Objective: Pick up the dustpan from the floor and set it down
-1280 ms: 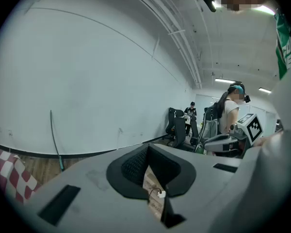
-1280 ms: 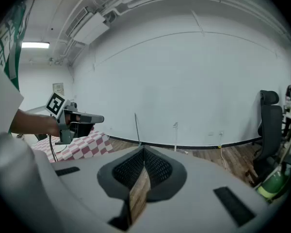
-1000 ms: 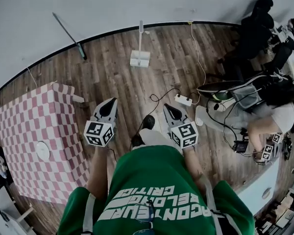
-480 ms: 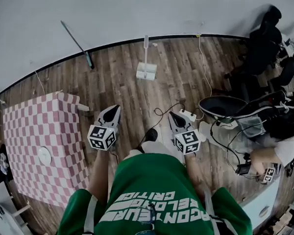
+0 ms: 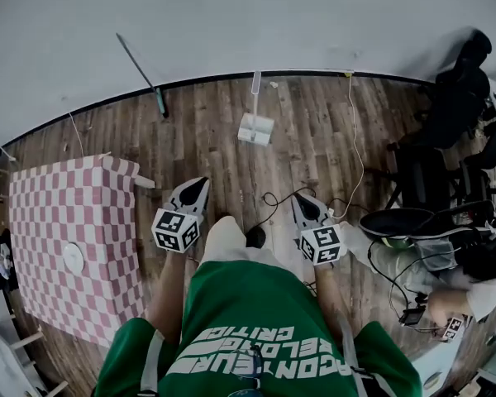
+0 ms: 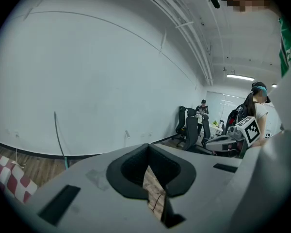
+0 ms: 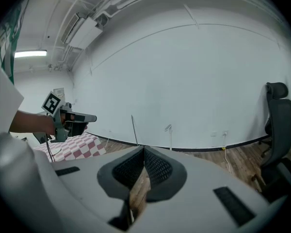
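The white dustpan (image 5: 255, 127) stands on the wood floor near the wall, its long handle upright. Its handle shows small and far off in the left gripper view (image 6: 127, 135) and the right gripper view (image 7: 169, 130). My left gripper (image 5: 200, 182) is held at waist height, well short of the dustpan and to its left, shut with nothing between the pads (image 6: 148, 147). My right gripper (image 5: 299, 197) sits level with it, to the dustpan's right, also shut and holding nothing (image 7: 144, 149).
A thin stick (image 5: 140, 71) leans on the wall left of the dustpan. A pink checkered table (image 5: 58, 213) with a white plate (image 5: 72, 257) stands at the left. Black cable (image 5: 273, 198) lies ahead on the floor. Office chairs (image 5: 455, 98) and a seated person (image 5: 446, 300) fill the right.
Both grippers have travelled forward over the floor toward the wall, still shut. The dustpan and stick now sit lower in the head view, closer to me.
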Tool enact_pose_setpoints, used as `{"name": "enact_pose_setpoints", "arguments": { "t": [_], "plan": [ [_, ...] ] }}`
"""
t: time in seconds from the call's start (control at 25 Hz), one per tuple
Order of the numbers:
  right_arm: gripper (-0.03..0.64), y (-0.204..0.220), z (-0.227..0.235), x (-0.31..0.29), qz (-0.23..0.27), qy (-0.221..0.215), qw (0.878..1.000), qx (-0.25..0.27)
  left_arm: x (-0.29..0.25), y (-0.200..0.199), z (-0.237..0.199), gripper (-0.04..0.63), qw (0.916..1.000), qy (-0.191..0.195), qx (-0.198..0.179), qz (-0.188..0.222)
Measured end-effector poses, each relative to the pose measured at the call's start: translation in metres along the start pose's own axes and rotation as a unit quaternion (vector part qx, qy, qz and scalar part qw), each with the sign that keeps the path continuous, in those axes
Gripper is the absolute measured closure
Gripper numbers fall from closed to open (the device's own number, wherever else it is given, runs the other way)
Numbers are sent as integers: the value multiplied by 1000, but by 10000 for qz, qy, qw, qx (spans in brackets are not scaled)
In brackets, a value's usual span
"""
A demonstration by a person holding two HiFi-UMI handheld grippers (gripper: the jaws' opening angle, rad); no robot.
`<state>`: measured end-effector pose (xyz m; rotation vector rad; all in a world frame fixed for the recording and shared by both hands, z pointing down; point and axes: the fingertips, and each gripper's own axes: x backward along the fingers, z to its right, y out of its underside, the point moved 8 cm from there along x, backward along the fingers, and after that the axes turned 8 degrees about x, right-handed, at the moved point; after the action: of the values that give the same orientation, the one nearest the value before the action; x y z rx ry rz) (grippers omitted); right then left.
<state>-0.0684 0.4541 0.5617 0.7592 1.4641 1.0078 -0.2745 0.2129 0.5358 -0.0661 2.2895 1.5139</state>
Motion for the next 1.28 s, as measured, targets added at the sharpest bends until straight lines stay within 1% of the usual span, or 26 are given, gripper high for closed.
{"name": "enact_pose_setpoints", "arguments": {
  "t": [0.2,0.44,0.8,1.04,1.28],
  "plan": [
    [609,-2,16,-19,-62,-28,10000,-12,-19,-1,-11,592,10000,-40,66,-59],
    [609,-13,47,-54,-112,12,9999,38,-62,-10,-31,592,9999,23,143,-90],
    [609,-58,105,-120,-169,9,9997,161,-141,-55,-63,592,9995,192,231,-49],
    [609,-86,126,-166,-213,-31,9994,257,-185,-78,-94,592,9991,300,244,-169],
    [609,-116,144,-209,-365,22,9990,238,-220,-103,-125,592,9982,412,380,-194]
  ]
}}
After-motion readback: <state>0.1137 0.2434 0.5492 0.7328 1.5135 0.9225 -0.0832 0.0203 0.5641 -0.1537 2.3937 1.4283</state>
